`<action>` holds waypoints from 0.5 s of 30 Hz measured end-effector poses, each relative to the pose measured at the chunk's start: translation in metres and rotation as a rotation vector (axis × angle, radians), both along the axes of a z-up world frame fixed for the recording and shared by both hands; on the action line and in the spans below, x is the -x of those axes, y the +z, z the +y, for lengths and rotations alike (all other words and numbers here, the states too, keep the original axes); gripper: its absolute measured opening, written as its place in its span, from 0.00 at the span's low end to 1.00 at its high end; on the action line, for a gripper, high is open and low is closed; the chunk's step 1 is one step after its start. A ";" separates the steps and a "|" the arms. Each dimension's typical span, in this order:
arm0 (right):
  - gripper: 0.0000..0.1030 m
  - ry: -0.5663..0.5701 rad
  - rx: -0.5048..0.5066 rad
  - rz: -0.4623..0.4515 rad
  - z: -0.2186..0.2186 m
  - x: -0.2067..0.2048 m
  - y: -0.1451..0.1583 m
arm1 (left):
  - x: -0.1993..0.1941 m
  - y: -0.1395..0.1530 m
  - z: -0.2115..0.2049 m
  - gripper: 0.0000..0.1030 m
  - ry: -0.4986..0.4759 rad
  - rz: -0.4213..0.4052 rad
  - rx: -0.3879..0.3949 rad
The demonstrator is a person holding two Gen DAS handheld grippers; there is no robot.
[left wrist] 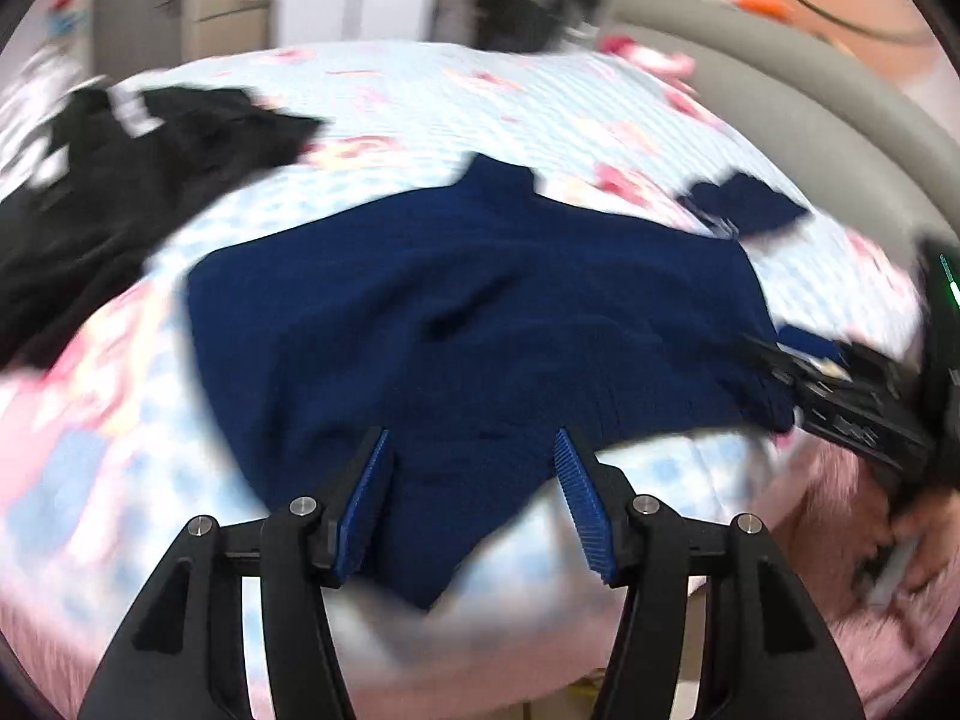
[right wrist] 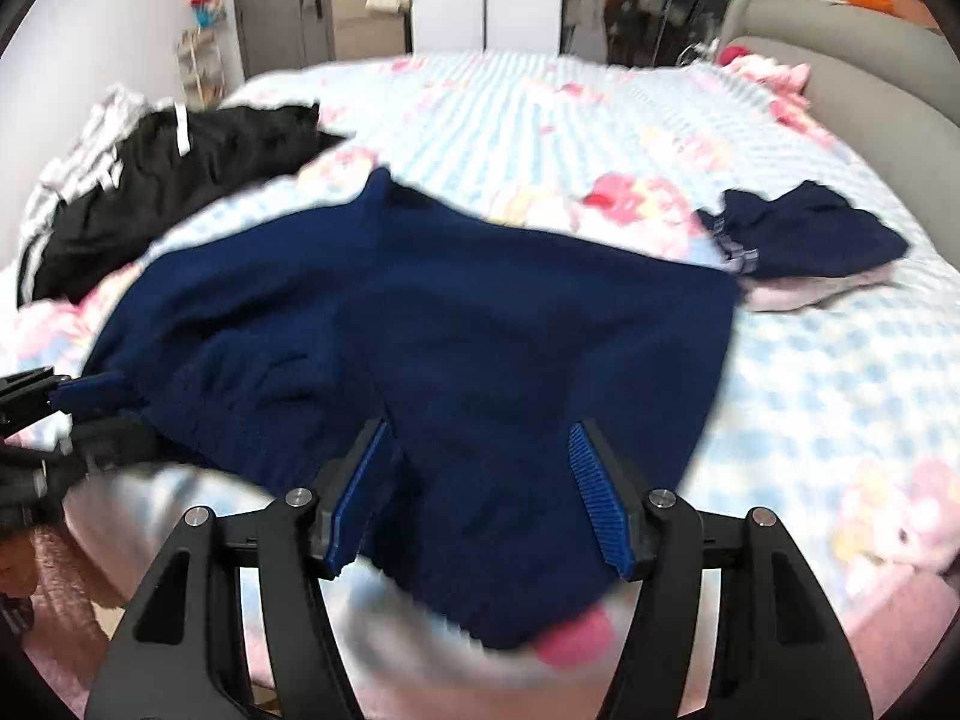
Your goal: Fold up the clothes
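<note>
Left wrist view: the left gripper (left wrist: 474, 450) stands with its jaws apart, its 2 blue pads (left wrist: 366, 504) clear of the cloth. The navy sweater (left wrist: 468, 312) lies spread on the floral bedspread (left wrist: 432, 96), running away from the claw toward its neck at the far end; its near hem droops over the bed edge between and just below the fingers. The right gripper (left wrist: 774, 360) shows at the sweater's right hem corner.

Right wrist view: the right gripper (right wrist: 480, 450) also has its jaws apart, nothing pinched, with the sweater's near hem directly ahead and beneath. The left gripper (right wrist: 90, 390) sits at the opposite hem corner, so each claw is nearest its own side. A black garment (right wrist: 180, 180) lies far left, and a folded navy piece (right wrist: 810, 228) far right.
</note>
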State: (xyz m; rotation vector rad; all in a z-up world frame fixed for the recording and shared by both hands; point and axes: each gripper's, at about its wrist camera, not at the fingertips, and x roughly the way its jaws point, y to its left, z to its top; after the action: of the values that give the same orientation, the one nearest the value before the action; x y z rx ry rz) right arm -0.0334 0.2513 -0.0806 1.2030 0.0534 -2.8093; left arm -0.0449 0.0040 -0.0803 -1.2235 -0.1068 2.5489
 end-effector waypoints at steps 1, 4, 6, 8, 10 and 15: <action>0.63 -0.018 0.016 -0.002 0.005 -0.008 0.001 | -0.004 -0.002 -0.005 0.57 0.016 -0.016 -0.005; 0.63 -0.054 0.060 -0.051 0.016 -0.023 -0.006 | -0.013 -0.010 -0.009 0.57 0.020 -0.061 -0.002; 0.63 -0.076 0.060 -0.086 0.020 -0.025 -0.011 | -0.017 -0.015 -0.009 0.57 0.046 -0.085 0.025; 0.63 -0.101 0.059 -0.120 0.025 -0.026 -0.016 | -0.020 -0.018 -0.009 0.57 0.095 -0.099 0.057; 0.63 -0.121 0.058 -0.142 0.029 -0.029 -0.019 | -0.021 -0.022 -0.009 0.57 0.122 -0.124 0.072; 0.63 -0.053 0.087 -0.196 0.023 -0.032 -0.022 | -0.029 -0.025 -0.017 0.57 0.147 -0.127 0.059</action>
State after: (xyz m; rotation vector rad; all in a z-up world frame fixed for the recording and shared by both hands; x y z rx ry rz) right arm -0.0010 0.2743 -0.1027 1.4720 -0.1139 -2.6898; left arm -0.0156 -0.0135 -0.1048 -1.4506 -0.1557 2.6126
